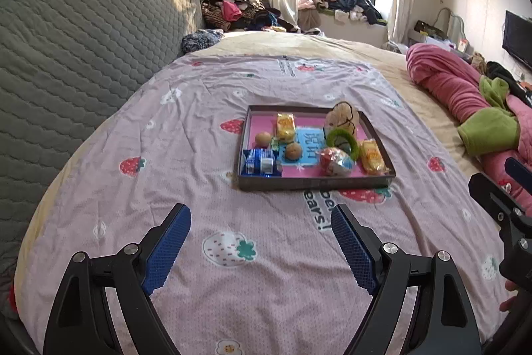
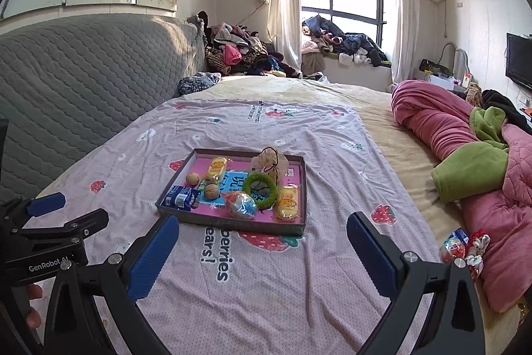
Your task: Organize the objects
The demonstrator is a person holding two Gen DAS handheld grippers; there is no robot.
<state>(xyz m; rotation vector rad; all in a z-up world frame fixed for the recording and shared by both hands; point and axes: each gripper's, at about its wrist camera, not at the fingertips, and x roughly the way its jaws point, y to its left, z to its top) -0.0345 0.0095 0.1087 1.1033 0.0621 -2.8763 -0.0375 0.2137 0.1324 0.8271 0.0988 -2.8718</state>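
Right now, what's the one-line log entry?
left tongs: open, empty | right tongs: open, empty | tray: on bedspread, holds snacks, green ring | loose items: beside pink blanket

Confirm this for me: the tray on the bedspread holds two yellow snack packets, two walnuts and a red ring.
One detail is wrong: the ring is green, not red, as the right wrist view shows. The tray on the bedspread does hold two yellow snack packets and two walnuts.

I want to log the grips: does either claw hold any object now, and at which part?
Nothing is held. The left claw and the right claw both stand open over the bedsheet.
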